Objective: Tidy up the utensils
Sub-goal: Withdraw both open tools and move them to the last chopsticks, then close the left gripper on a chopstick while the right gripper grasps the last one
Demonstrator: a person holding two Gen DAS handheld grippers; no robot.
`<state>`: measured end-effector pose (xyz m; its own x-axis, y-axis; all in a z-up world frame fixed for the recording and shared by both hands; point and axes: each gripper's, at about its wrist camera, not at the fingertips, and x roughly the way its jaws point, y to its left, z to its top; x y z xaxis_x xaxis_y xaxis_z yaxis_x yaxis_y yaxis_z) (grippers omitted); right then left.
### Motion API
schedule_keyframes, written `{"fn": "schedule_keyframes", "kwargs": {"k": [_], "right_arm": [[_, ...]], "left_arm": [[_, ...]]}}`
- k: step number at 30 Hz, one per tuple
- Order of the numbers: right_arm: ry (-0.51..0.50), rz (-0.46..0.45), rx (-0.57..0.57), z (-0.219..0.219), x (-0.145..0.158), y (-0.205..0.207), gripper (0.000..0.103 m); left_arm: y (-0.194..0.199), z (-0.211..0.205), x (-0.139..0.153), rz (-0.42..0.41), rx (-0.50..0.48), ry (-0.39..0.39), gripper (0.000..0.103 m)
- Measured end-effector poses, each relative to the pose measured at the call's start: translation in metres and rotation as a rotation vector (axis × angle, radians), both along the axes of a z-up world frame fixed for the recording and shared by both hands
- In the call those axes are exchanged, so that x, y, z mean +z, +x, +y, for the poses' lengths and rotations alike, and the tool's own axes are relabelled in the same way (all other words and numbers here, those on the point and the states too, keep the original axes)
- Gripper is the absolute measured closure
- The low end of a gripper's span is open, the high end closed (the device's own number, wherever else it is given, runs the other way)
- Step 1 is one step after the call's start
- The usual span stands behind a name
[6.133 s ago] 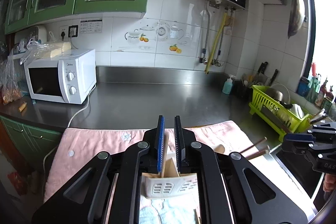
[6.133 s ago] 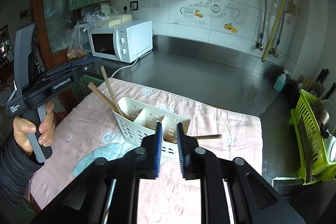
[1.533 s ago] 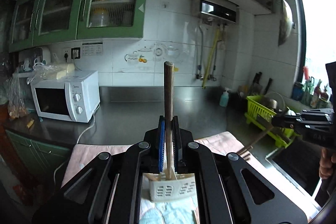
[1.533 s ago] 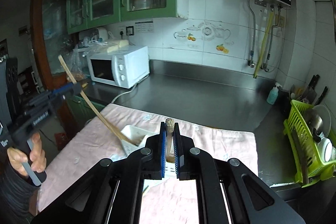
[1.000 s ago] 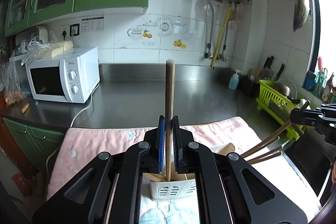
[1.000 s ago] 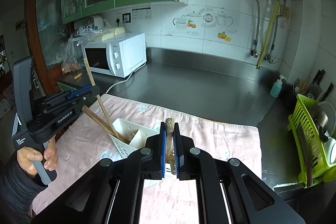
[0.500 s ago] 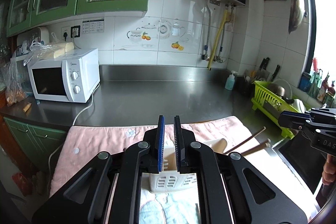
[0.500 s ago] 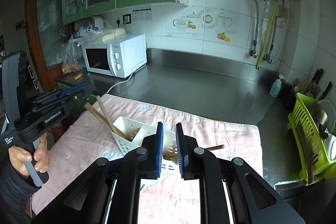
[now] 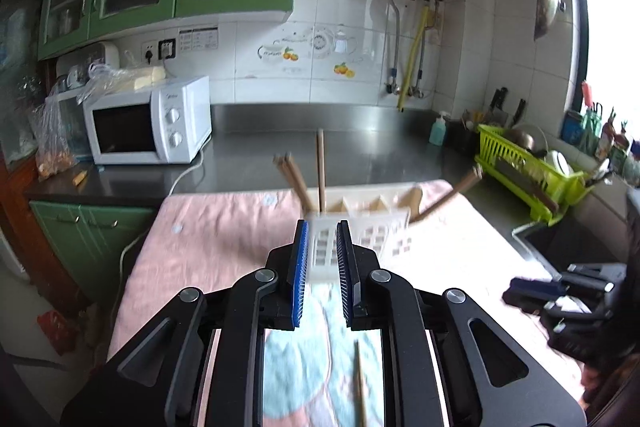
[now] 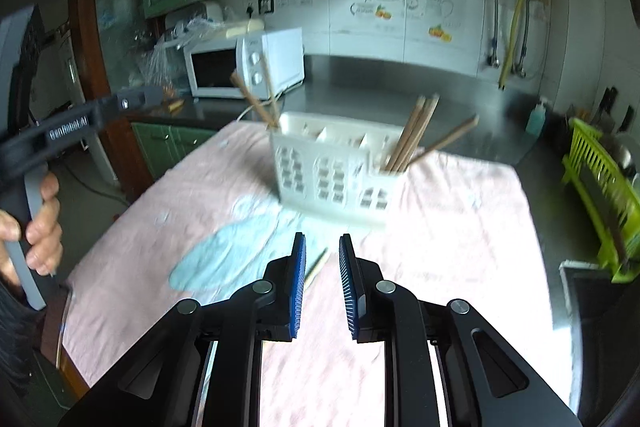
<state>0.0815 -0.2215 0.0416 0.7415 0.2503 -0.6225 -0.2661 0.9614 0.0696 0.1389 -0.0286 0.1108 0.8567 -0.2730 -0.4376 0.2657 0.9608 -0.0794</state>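
Chopsticks (image 10: 410,133) standing in caddy (image 10: 336,171), left gripper (image 9: 323,269) and right gripper (image 10: 322,281) fingers parted, empty

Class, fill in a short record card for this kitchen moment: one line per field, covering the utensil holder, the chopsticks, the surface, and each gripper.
holder: white slotted caddy, upright on the cloth
chopsticks in holder: a few at the left end, a bundle at the right end, all leaning
loose chopstick: one lying on the cloth in front of the caddy
surface: pink cloth with a blue patch, on a steel counter
left gripper: open, holding nothing
right gripper: open, holding nothing, just behind the loose chopstick
image quality: motion blur
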Motion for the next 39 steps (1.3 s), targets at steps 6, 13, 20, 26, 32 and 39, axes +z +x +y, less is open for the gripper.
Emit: {"fn": "schedule_keyframes", "kwargs": {"k": [6, 13, 20, 26, 32, 39], "right_arm": [[0.077, 0.083, -0.007, 0.024, -0.055, -0.025, 0.086], [0.086, 0.151, -0.054, 0.051, -0.104, -0.036, 0.086], [0.093, 0.206, -0.104, 0.058, -0.134, -0.032, 0.078], [0.084, 0.227, -0.111, 0.063, -0.143, -0.031, 0.078], [0.002, 0.206, -0.129, 0.070, -0.146, -0.031, 0.085], [-0.013, 0.206, -0.145, 0.066, -0.146, -0.031, 0.094]], "left_arm": [[-0.041, 0.012, -0.032, 0.006, 0.025, 0.026, 0.078], [-0.067, 0.029, -0.070, 0.075, 0.054, 0.009, 0.071], [-0.081, 0.044, -0.109, 0.159, 0.084, -0.011, 0.052], [-0.089, 0.042, -0.134, 0.207, 0.079, -0.005, 0.038], [-0.095, 0.034, -0.154, 0.243, 0.065, 0.035, 0.037], [-0.100, 0.021, -0.169, 0.282, 0.025, 0.046, 0.037]]}}
